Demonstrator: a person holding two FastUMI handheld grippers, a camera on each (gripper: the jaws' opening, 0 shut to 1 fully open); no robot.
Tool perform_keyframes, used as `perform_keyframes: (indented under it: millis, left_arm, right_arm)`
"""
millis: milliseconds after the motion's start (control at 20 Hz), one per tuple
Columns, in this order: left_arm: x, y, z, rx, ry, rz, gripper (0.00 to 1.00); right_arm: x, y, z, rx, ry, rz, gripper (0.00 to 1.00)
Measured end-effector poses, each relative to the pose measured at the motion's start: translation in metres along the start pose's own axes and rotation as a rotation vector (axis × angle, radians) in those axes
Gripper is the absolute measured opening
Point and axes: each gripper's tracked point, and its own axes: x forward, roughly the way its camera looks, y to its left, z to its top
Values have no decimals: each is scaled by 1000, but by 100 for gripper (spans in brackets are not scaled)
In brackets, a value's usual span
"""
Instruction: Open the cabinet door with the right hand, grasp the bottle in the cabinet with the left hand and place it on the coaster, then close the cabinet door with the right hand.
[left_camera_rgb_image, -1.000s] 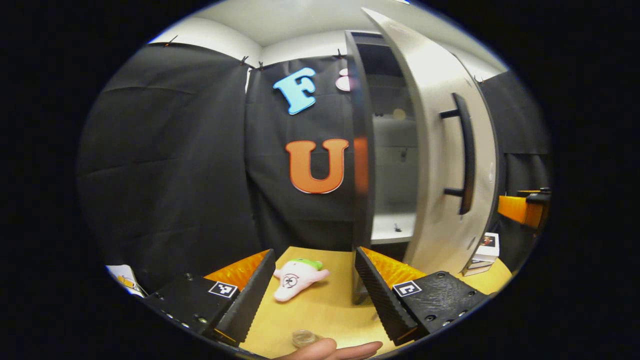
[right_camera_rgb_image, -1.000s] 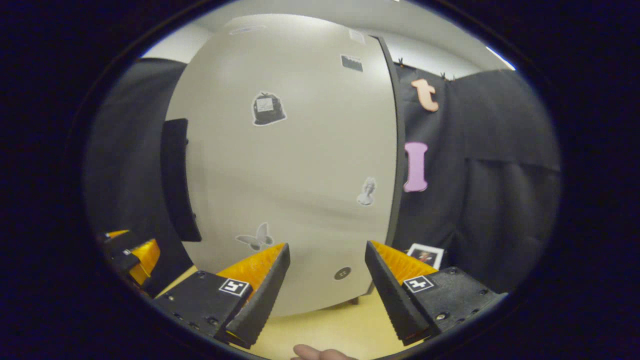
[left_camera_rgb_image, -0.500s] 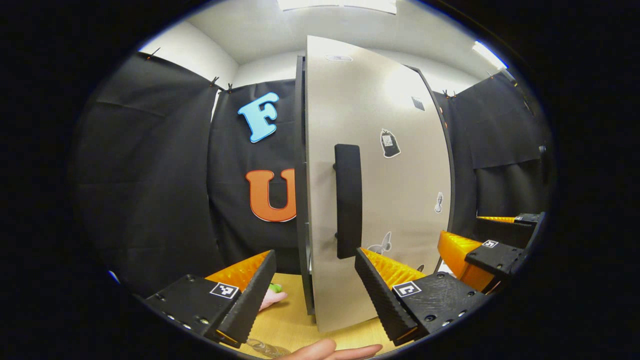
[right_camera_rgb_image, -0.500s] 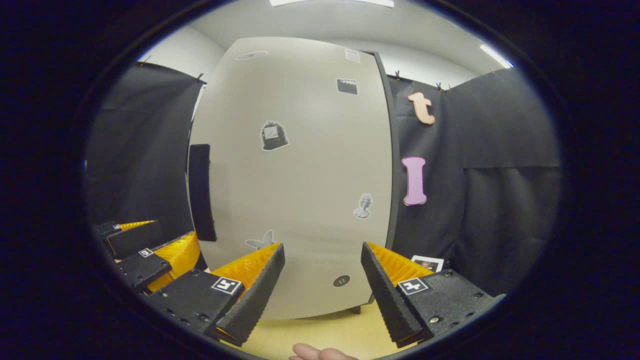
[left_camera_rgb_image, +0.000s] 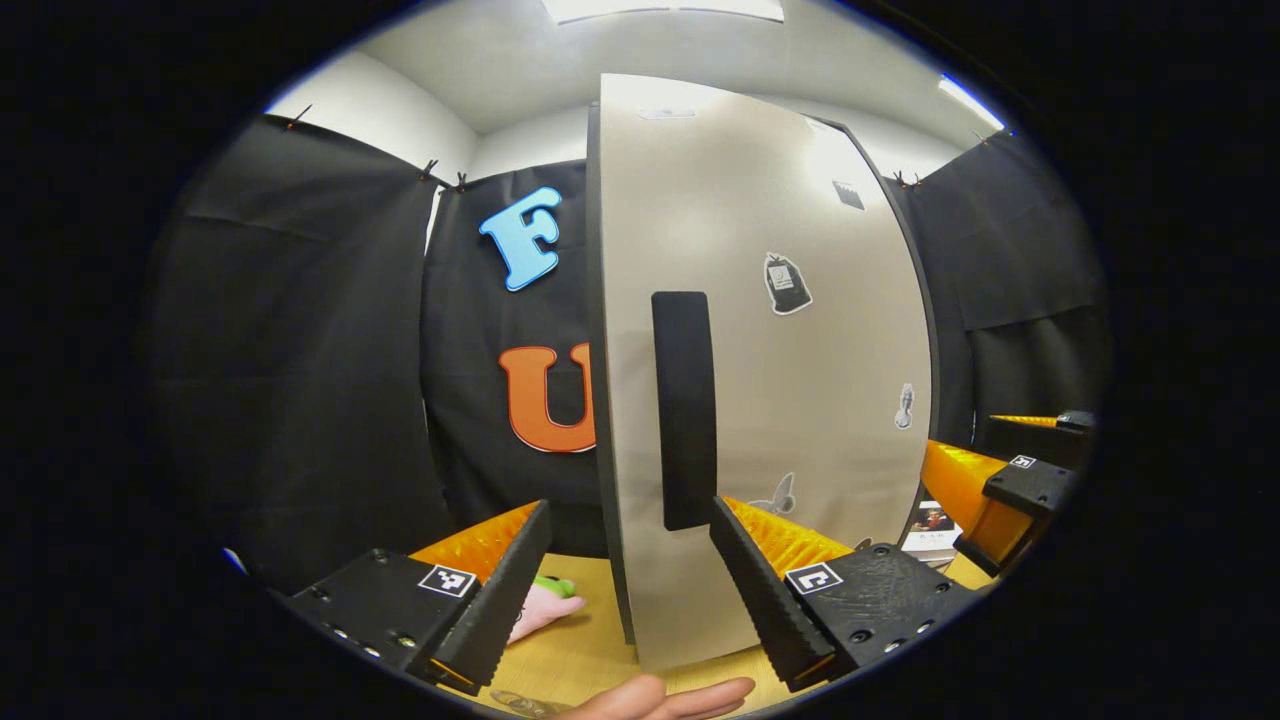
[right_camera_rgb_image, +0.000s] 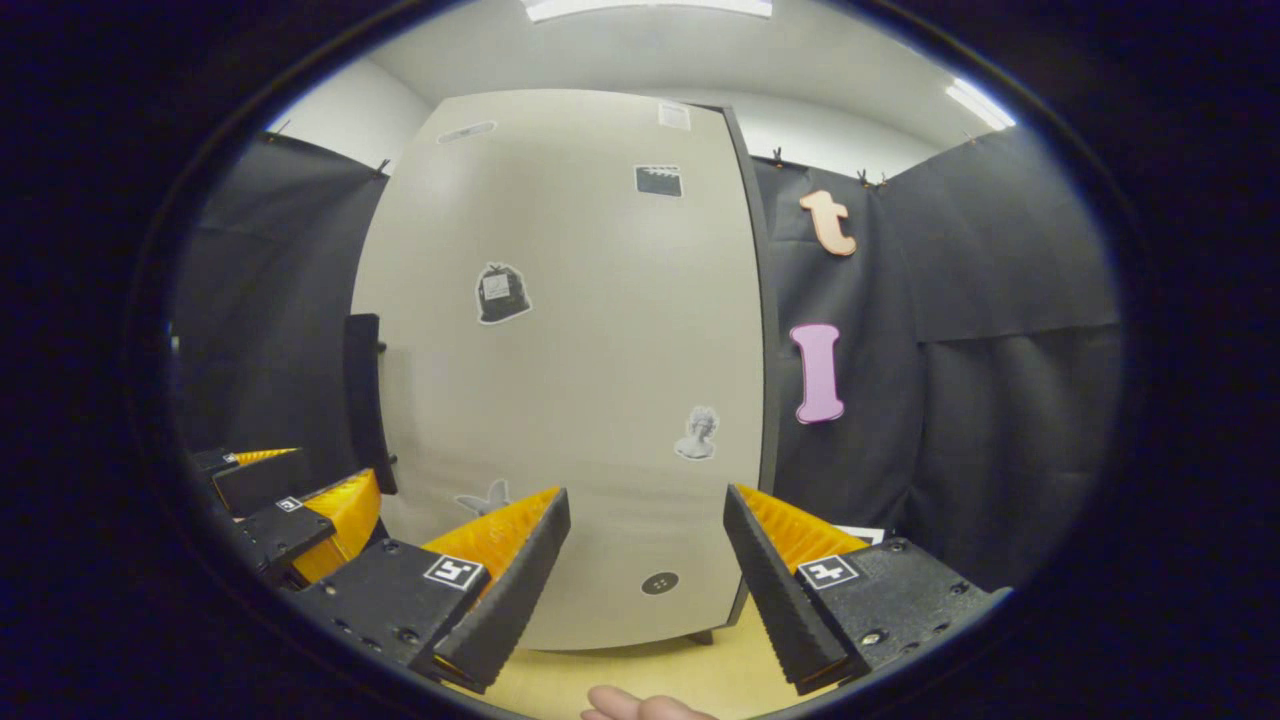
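The beige cabinet door (left_camera_rgb_image: 780, 380) with its black bar handle (left_camera_rgb_image: 685, 410) stands shut against the cabinet front; the door (right_camera_rgb_image: 580, 380) and handle (right_camera_rgb_image: 365, 400) also show in the right gripper view. My left gripper (left_camera_rgb_image: 630, 580) is open just before the handle, holding nothing. A little off the door's lower part, my right gripper (right_camera_rgb_image: 645, 570) is open and touches nothing. Each gripper appears in the other's view: the right gripper (left_camera_rgb_image: 985, 450) and the left gripper (right_camera_rgb_image: 320, 470). A clear glass rim (left_camera_rgb_image: 525, 703) peeks in at the bottom edge; I cannot tell what it is.
A pink plush toy (left_camera_rgb_image: 540, 605) lies on the wooden table (left_camera_rgb_image: 580, 650) left of the cabinet. A small printed box (left_camera_rgb_image: 930, 520) sits by the cabinet's right side. A person's finger (left_camera_rgb_image: 660, 695) shows at the bottom edge. Black cloth walls close in on both sides.
The door swung from wide open to shut. The left view turned from the cabinet's inside to the door front. The right gripper drew back a little from the door.
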Motion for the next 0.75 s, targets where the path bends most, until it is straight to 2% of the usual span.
perform_keyframes:
  millis: [400, 750]
  left_arm:
    - [18, -3, -5, 14, 10, -12, 96]
    - [23, -8, -7, 5, 22, -23, 96]
  right_arm:
    - [22, 8, -1, -32, -2, -3, 99]
    - [28, 3, -12, -7, 27, -20, 99]
